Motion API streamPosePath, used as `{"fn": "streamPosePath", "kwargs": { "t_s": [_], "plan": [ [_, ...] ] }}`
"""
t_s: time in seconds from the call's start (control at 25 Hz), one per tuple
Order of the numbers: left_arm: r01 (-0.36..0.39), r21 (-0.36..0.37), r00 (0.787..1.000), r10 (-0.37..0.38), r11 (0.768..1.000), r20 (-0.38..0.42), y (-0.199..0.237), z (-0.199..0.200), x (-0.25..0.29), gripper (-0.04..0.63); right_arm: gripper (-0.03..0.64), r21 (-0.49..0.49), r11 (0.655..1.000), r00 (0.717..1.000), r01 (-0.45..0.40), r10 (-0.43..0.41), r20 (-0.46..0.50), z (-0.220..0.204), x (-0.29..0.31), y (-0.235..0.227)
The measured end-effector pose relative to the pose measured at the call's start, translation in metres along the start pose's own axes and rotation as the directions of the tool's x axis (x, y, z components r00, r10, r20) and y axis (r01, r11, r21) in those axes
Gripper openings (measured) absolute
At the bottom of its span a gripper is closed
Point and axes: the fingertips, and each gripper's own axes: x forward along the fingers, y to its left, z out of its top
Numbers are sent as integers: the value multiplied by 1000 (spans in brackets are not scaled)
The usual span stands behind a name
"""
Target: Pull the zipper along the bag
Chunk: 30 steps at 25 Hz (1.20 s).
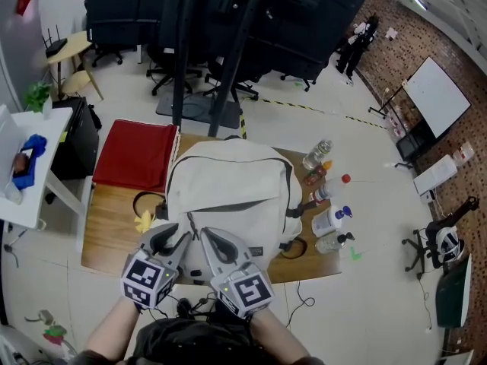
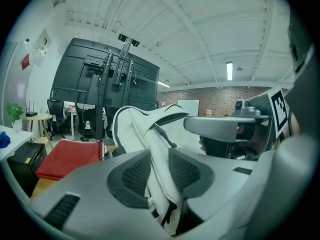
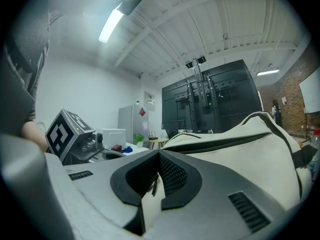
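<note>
A white backpack [image 1: 228,181] lies on the wooden table [image 1: 106,226]. Both grippers are at its near end, side by side. My left gripper [image 1: 176,236] pinches an upright fold of the bag's white fabric [image 2: 159,176] between its pads [image 2: 137,171]; a dark zipper line [image 2: 164,135] runs up the bag beyond it. Just to its right, my right gripper [image 1: 211,238] is shut, tips meeting [image 3: 157,156], with a thin dark zipper pull [image 3: 153,184] caught between the pads. The bag's body [image 3: 250,139] stretches away on the right in the right gripper view.
A red cloth [image 1: 137,154] lies at the table's far left corner. Several bottles [image 1: 327,223] stand along the bag's right side. A yellow item [image 1: 144,220] and a black cable lie left of the bag. A white side table [image 1: 30,166] stands further left.
</note>
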Motion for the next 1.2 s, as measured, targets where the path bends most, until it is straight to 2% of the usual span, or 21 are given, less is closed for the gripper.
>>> {"fn": "streamPosePath", "kwargs": {
  "t_s": [0.12, 0.32, 0.52, 0.6, 1.0, 1.2],
  "plan": [
    [27, -60, 1000, -28, 998, -10, -3, 0, 1, 103, 11, 3, 1000, 1000, 0, 0, -17, -3, 3, -1],
    [65, -92, 998, -64, 994, 5, -6, 3, -1, 67, 11, 9, 1000, 998, 20, -20, -54, -6, 7, -8],
    [68, -75, 997, -65, 995, 44, -4, 6, -4, 49, 11, 27, 999, 993, -45, 48, -112, -10, 11, 7],
    [71, -71, 997, -68, 995, 46, -4, 6, -5, 46, 51, 31, 998, 991, -53, 57, -125, -13, 13, 9],
    [73, -54, 996, -70, 996, 56, -7, 8, -7, 41, 94, 29, 1000, 986, -6, 11, -165, -24, 32, 0],
    [101, -74, 993, -96, 992, 71, -8, 12, -10, 41, 124, 74, 997, 980, -4, 18, -198, -25, 35, -3]
  ]
}}
